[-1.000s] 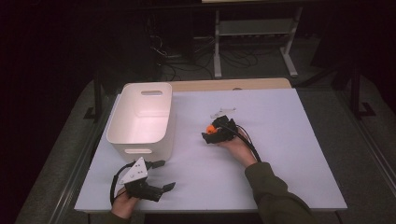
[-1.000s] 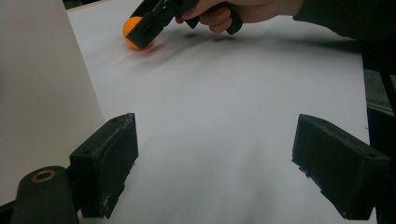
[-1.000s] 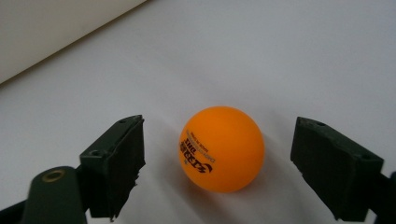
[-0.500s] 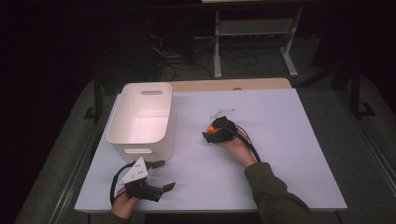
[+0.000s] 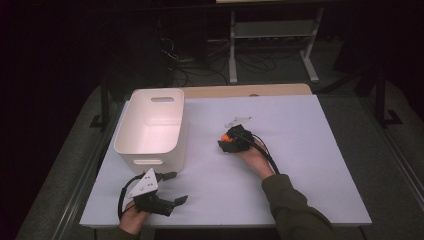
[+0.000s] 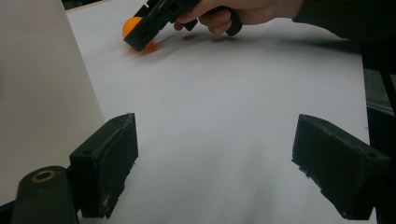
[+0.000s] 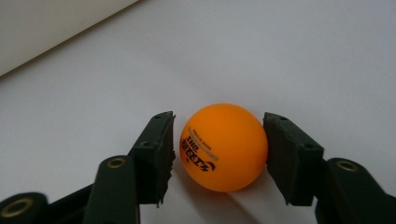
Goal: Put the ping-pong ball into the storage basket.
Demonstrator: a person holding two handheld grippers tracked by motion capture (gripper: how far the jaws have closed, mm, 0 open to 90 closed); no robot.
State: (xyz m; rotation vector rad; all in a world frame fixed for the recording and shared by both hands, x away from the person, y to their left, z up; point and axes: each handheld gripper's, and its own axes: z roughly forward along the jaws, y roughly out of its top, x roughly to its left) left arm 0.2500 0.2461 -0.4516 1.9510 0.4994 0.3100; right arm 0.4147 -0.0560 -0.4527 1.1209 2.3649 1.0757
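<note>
An orange ping-pong ball (image 7: 224,147) with black print rests on the white table sheet (image 5: 300,165), right of the bin. My right gripper (image 7: 219,116) lies low around it, and its jaws have just been closing on the ball. The right pad sits at the ball's side, while a thin gap remains at the left pad. In the high view the ball (image 5: 227,135) shows at the tip of the right gripper (image 5: 230,142). My left gripper (image 5: 176,188) rests open at the table's front left, its jaws wide apart with nothing between them (image 6: 215,140).
A white plastic bin (image 5: 150,150) with handle slots stands at the table's left, close beside the left gripper; its wall (image 6: 37,93) is at the left of that gripper's view. Dark floor, cables and a metal rack lie beyond the far edge.
</note>
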